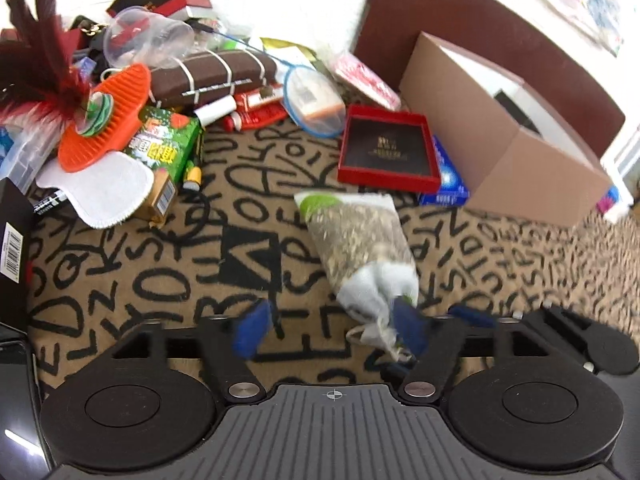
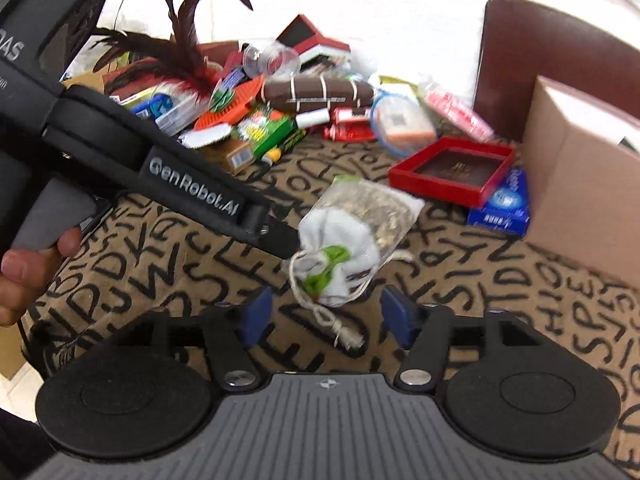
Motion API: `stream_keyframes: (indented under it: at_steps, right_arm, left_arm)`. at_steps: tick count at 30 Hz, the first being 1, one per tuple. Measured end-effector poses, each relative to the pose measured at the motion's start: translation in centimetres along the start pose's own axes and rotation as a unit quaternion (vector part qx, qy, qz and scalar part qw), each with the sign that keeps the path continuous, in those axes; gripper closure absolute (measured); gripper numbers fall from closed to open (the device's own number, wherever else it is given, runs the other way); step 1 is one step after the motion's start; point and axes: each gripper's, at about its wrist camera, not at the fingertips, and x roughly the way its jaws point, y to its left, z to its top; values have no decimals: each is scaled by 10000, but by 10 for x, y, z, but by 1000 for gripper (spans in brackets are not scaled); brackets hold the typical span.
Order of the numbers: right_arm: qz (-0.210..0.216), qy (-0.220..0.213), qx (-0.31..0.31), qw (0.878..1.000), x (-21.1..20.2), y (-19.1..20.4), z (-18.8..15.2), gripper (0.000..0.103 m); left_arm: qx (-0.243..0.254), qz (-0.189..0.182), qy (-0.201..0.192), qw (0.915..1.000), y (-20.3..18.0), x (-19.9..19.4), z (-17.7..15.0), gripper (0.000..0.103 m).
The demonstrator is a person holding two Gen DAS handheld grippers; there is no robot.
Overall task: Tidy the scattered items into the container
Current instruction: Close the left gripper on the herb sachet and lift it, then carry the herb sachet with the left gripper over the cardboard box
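Observation:
A drawstring sachet bag of dried bits (image 1: 360, 244) lies on the lettered cloth in the middle; it also shows in the right wrist view (image 2: 352, 232). My left gripper (image 1: 332, 330) is open, its blue pads (image 1: 253, 332) apart, the right pad touching the bag's tied white end. In the right wrist view the left gripper's black finger (image 2: 276, 236) touches the bag's white end. My right gripper (image 2: 324, 316) is open and empty, with the bag's string between its pads. The brown cardboard box (image 1: 508, 148) stands open at the right; it also shows in the right wrist view (image 2: 580, 184).
A pile of items sits at the back left: orange brush (image 1: 108, 120), green box (image 1: 168, 140), brown case (image 1: 212, 76), clear cup (image 1: 148, 38), feather toy (image 1: 44, 60). A red tray (image 1: 386, 152) and blue packet (image 1: 444, 188) lie beside the box. A dark chair back (image 1: 480, 40) stands behind.

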Motion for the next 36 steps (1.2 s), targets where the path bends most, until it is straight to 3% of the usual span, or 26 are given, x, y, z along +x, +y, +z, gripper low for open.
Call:
stream_keyframes:
  at_steps: [5, 9, 12, 21, 27, 29, 31, 36]
  right_arm:
    - [-37, 43, 152, 9999, 8, -3, 4, 33]
    - [-115, 45, 337, 9994, 17, -6, 10, 23]
    - [-219, 46, 417, 9989, 23, -8, 13, 19]
    - [-263, 189, 478, 9983, 40, -11, 13, 20]
    - [-244, 220, 600, 9977, 43, -13, 15, 20]
    - [-225, 230, 617, 9976, 46, -15, 15, 25]
    - [-108, 283, 719, 9970, 48, -18, 13, 34]
    - [-64, 287, 729, 9969, 49, -19, 12, 36]
  left_arm:
    - [20, 32, -37, 10000, -8, 15, 16, 3]
    - [135, -187, 266, 9994, -11, 36, 23, 2]
    - [163, -104, 373, 9991, -11, 49, 24, 2]
    - [200, -218, 543, 9981, -2, 62, 23, 3]
    - [391, -394, 564, 9969, -5, 64, 25, 14]
    - [530, -539, 559, 9956, -7, 65, 24, 28]
    - [636, -694, 556, 9940, -7, 67, 23, 34]
    - [610, -716, 536, 9941, -7, 71, 23, 28]
